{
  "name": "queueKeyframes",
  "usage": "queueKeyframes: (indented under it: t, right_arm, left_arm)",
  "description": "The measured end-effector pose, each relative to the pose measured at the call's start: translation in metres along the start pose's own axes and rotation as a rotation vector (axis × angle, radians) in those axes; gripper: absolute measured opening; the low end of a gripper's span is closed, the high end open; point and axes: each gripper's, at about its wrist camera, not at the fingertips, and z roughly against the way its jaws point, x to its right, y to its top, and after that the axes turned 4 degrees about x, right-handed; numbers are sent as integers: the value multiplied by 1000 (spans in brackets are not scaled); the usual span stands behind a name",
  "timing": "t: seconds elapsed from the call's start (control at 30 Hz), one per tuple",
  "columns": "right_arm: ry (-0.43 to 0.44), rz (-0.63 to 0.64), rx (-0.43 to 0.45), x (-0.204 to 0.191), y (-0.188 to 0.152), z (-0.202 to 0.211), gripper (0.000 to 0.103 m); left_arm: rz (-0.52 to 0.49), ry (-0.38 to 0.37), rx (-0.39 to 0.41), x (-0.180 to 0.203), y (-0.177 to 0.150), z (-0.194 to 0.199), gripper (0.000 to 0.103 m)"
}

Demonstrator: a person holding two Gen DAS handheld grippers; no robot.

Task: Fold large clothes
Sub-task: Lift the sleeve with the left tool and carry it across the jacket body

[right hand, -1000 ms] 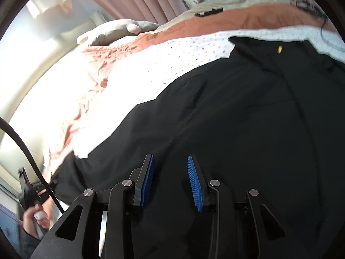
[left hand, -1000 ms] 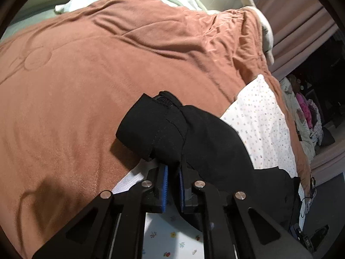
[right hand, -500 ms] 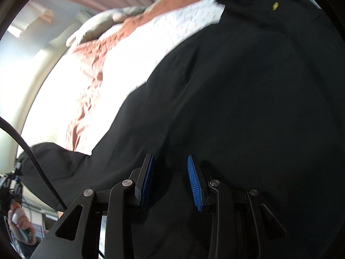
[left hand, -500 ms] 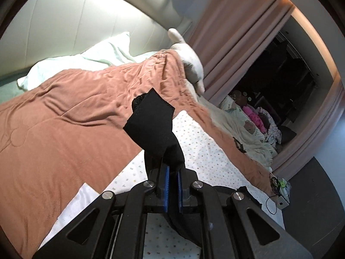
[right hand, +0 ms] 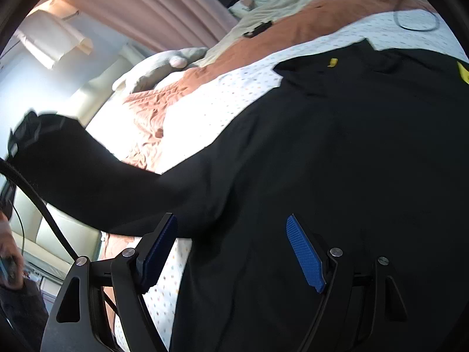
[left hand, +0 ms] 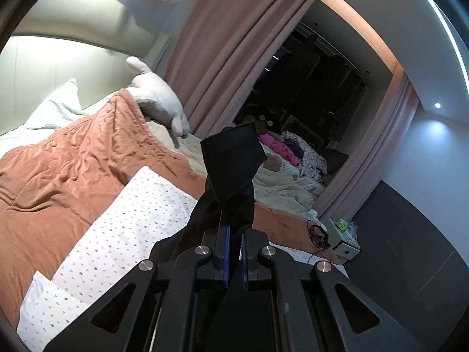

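Your left wrist view looks forward along the left gripper [left hand: 233, 256], tilted upward and raised off the bed, facing the curtains [left hand: 234, 58] at frame centre. Your right wrist view sits close above the black garment [right hand: 337, 161], looking along the right gripper [right hand: 231, 252] across the bed. Both views share the garment, the dotted sheet [left hand: 132, 220] [right hand: 205, 102] and the orange duvet [left hand: 73, 161] [right hand: 293, 32].
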Motion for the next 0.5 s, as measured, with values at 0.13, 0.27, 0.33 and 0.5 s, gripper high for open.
queueKeyframes:
  t: [0.13, 0.27, 0.33, 0.5]
  right_arm:
    - [-11, -26, 34, 18, -12, 38, 75]
    - [-32, -51, 77, 28, -12, 67, 75]
    - [-38, -63, 101, 34, -6, 74, 75]
    - [-26, -130, 146, 53, -5, 98, 75]
  left_arm:
    - [-50, -54, -29, 48, -5, -16, 8]
    - [-93, -98, -67, 93, -19, -34, 8]
    - [-111, -116, -88, 116, -27, -43, 8]
    - [-152, -167, -154, 162, -54, -73, 8]
